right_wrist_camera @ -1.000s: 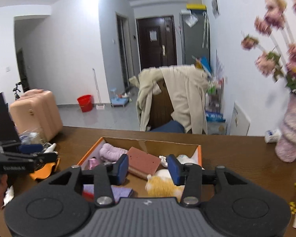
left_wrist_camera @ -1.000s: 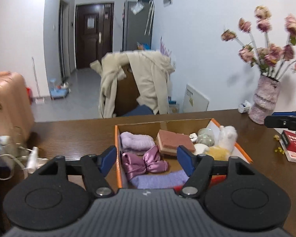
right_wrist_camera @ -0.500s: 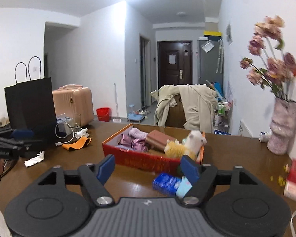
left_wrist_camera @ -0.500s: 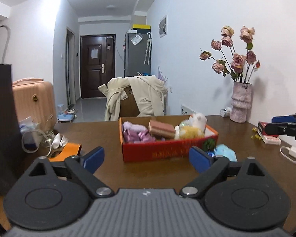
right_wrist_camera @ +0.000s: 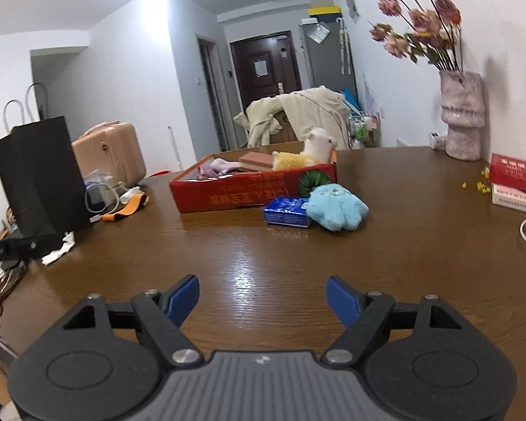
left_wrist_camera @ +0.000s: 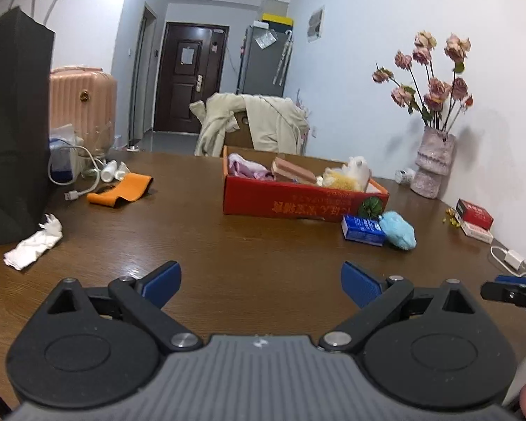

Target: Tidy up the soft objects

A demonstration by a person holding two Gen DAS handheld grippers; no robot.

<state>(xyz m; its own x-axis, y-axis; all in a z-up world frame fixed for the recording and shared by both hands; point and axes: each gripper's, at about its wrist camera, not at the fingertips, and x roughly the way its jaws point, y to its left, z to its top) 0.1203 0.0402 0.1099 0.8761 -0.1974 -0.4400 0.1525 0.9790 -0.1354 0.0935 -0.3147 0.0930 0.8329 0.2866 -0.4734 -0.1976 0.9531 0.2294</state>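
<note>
Both grippers have drawn back from above the red cardboard box (left_wrist_camera: 298,203) to low positions over the near part of the wooden table (right_wrist_camera: 280,256), and their jaws have just been opening with nothing between them. The left gripper (left_wrist_camera: 261,280) stands wide and empty; the right gripper (right_wrist_camera: 263,298) is also spread and empty, somewhat less wide.

The box, taken as landmark, sits mid-table. Inside it lie a pink cloth (left_wrist_camera: 245,168), a brown sponge block (left_wrist_camera: 292,172) and a white-and-yellow plush animal (right_wrist_camera: 308,154).

Well to the box's left stands a black paper bag (left_wrist_camera: 14,122), with an orange strap (left_wrist_camera: 121,193) between bag and box and a crumpled tissue (left_wrist_camera: 33,245) nearer the camera. Well to the box's right, against the wall, stands a vase of dried roses (left_wrist_camera: 433,161), with red packets (right_wrist_camera: 513,182) nearer.

Just in front of the box's right corner lie a light-blue plush toy (right_wrist_camera: 336,207) and, touching it, a blue tissue pack (right_wrist_camera: 287,212). A green ball (right_wrist_camera: 310,180) rests against the box front behind them.
</note>
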